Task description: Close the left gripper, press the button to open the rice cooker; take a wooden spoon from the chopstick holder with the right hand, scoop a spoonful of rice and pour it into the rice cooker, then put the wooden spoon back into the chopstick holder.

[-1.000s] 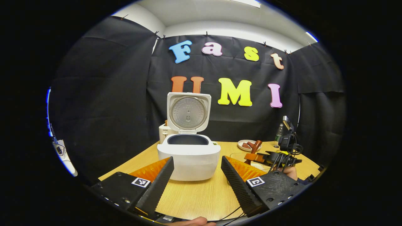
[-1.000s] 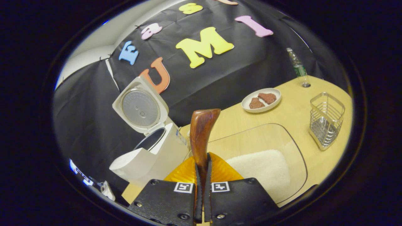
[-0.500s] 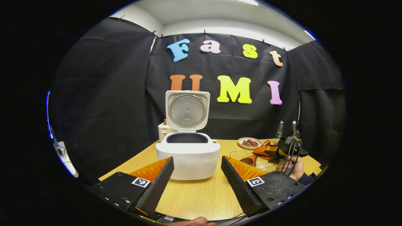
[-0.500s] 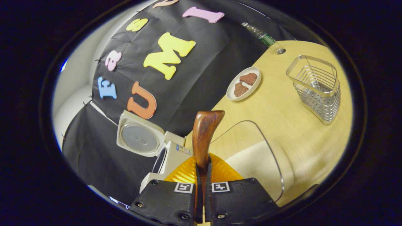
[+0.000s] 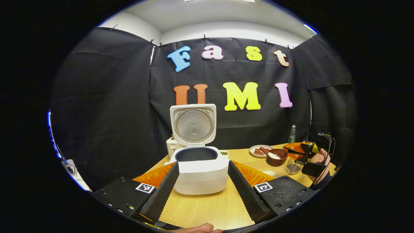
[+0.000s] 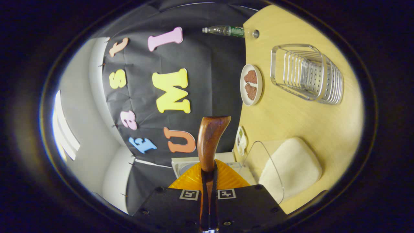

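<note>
The right tongs (image 6: 208, 194) clamp the wooden spoon (image 6: 209, 142), handle pointing straight ahead; left tongs (image 5: 202, 191) gape wide.

Staged recording booth rather than a real kitchen. Enclosed by black cloth (image 5: 106, 106) clipped up as walls, under a plain white ceiling with strip lights. Furnished with one pale wooden table (image 5: 207, 207), laid out with kitchen props: a white rice cooker (image 5: 200, 168) straight ahead of the left gripper, lid raised; a plate of brown food (image 5: 259, 150) and a plastic bottle (image 5: 292, 134) further off to its right; a wire chopstick holder (image 6: 307, 74) and a clear tray of rice (image 6: 291, 165) ahead of the right gripper.
</note>
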`<state>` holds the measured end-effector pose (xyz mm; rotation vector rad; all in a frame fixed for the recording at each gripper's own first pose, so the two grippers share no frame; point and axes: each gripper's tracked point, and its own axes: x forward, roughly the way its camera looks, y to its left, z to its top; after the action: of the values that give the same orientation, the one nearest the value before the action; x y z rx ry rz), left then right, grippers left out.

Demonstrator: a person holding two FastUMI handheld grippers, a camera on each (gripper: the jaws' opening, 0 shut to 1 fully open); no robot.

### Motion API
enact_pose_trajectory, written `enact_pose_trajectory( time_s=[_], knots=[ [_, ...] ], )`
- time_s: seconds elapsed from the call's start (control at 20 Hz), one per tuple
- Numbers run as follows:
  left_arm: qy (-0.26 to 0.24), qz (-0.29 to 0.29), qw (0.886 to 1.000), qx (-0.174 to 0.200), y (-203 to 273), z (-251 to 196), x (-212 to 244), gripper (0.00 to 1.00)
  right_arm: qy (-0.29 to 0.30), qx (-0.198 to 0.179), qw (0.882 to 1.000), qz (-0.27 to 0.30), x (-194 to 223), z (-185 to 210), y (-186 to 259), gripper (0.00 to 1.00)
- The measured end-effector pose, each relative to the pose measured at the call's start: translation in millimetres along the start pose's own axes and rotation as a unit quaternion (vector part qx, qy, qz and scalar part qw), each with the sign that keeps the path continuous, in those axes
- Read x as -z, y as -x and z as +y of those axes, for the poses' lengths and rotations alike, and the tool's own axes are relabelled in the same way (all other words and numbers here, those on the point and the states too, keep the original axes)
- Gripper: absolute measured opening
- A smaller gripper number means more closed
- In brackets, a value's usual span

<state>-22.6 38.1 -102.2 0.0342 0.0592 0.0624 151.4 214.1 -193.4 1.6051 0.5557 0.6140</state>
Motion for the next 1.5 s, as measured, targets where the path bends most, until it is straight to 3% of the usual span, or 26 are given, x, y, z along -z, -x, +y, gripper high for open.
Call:
enact_pose_trajectory(
  time_s=[0.15,0.35,0.55,0.85,1.25,1.5],
  knots=[
    [0.009,-0.013,1.000,0.002,0,7,-16,0.95,-0.037,-0.012,0.999,0.020,5,16,-4,0.07],
    [0.007,-0.018,1.000,-0.015,-1,31,-22,0.96,0.022,0.032,0.999,0.013,13,24,-19,0.07],
    [0.008,-0.019,1.000,-0.023,0,48,-26,0.95,0.037,0.047,0.997,0.052,32,39,-50,0.07],
    [-0.005,-0.021,0.999,-0.033,4,66,-30,0.96,0.108,0.063,0.991,0.051,44,59,-105,0.07],
    [0.008,-0.016,0.999,-0.030,13,69,-30,0.95,0.206,0.107,0.968,0.097,100,54,-193,0.08],
    [0.000,-0.021,0.999,-0.039,19,80,-33,0.95,0.304,0.135,0.937,0.106,131,50,-250,0.08]
  ],
)
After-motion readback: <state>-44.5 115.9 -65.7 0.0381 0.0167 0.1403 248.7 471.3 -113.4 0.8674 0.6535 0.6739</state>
